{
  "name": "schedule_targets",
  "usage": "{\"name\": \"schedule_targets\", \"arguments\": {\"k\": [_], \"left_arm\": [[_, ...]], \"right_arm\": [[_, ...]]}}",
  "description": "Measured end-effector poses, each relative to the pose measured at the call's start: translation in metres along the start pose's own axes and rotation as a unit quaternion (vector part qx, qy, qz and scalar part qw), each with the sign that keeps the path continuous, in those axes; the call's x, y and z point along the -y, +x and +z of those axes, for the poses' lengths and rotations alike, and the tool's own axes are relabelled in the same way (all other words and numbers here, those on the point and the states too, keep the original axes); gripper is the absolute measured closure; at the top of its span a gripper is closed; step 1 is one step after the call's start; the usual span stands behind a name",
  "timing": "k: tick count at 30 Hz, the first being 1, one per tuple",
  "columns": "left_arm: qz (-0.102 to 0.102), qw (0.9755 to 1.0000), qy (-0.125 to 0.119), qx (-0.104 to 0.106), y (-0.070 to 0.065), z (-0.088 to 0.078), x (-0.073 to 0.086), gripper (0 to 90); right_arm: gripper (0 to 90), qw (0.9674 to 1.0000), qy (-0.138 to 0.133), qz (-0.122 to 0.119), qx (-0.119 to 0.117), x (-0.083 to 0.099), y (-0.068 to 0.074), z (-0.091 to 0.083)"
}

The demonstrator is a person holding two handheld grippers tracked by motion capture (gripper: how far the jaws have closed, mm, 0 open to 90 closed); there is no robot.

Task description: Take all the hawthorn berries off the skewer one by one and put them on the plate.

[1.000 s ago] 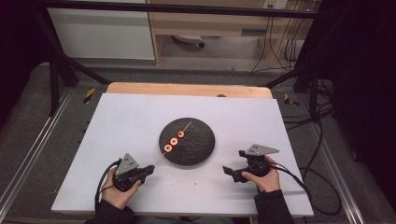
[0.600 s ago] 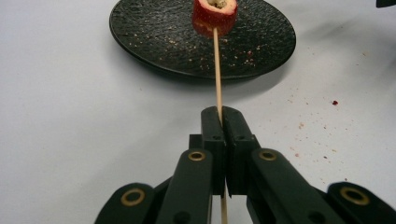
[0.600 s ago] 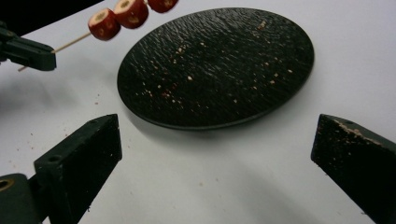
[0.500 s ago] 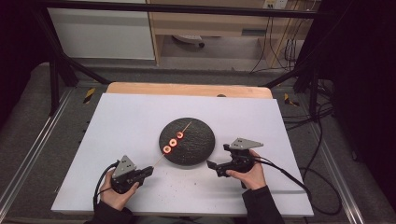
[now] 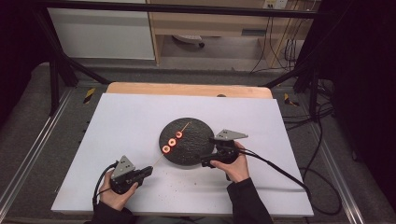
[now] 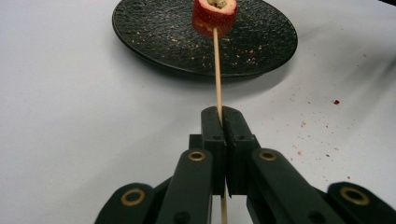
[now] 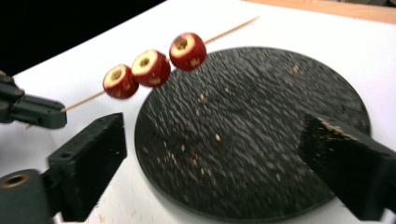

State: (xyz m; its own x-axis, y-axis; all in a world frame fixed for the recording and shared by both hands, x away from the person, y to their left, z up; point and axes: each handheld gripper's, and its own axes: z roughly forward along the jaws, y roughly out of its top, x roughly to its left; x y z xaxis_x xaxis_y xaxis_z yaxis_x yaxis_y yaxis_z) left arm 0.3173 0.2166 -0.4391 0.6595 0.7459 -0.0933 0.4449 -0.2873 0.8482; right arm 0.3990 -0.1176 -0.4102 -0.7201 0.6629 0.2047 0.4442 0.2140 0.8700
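Left gripper sits near the bench's near-left edge, jaws pressed together on the near end of a thin wooden skewer; it has kept its place over the last second. The skewer runs up and to the right from it, held above the black plate, and carries three red fruit pieces with hollowed centres, spaced close along the shaft; the far tip pokes past the last one.

Right gripper has moved in from the right side of the bench since a second ago and now hovers at the plate's near-right rim. Its jaws are spread wide and have just been closing a little, with nothing between them; in the right gripper view the plate lies ahead and the fruit pieces sit above and to the left.

Judgement: the right gripper is lining up on the fruit, likely to pull or steady a piece while the left one holds the skewer. It has not reached them yet.

Surface: white sheet over a wooden bench, dotted with crumbs and small red specks near the plate. Plate is dark, rough-textured, also crumbed.

Room: metal rails along both sides, dark floor, cables at the right, pale cabinets at the far wall.
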Motion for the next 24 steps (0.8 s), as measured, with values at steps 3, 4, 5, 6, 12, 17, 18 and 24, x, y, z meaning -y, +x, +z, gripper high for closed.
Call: {"name": "schedule_targets", "arguments": {"k": [3,4,5,6,12,17,18,24], "left_arm": [[0.003,1.0,-0.001,0.0,-0.001,0.0,0.001,88.3],[0.003,1.0,-0.002,0.001,-0.001,0.0,0.001,88.3],[0.002,1.0,-0.002,0.001,-0.001,0.0,0.001,88.3],[0.003,1.0,-0.002,0.001,-0.001,0.0,0.001,88.3],[0.005,1.0,-0.003,0.004,-0.004,0.0,0.002,88.3],[0.007,1.0,-0.003,0.006,-0.006,0.001,0.003,88.3],[0.008,0.9999,-0.001,0.008,-0.006,0.001,0.003,88.3],[0.012,0.9999,-0.002,0.011,-0.009,0.003,0.003,88.3]], "right_arm": [[11.5,0.9999,-0.005,0.008,-0.006,-0.005,0.002,0.01],[12.9,0.9999,-0.001,0.01,-0.006,-0.008,0.002,0.016],[12.9,0.9999,-0.001,0.01,-0.006,-0.008,0.002,0.016],[13.7,0.9999,-0.001,0.013,-0.008,-0.01,0.003,0.019],[20.5,0.9988,-0.02,0.041,-0.017,-0.017,0.004,0.035],[28.6,0.997,-0.034,0.067,-0.019,-0.019,0.004,0.044],[31.6,0.9957,-0.038,0.082,-0.022,-0.019,0.003,0.047],[39.2,0.9926,-0.042,0.11,-0.03,-0.018,0.001,0.053]]}}
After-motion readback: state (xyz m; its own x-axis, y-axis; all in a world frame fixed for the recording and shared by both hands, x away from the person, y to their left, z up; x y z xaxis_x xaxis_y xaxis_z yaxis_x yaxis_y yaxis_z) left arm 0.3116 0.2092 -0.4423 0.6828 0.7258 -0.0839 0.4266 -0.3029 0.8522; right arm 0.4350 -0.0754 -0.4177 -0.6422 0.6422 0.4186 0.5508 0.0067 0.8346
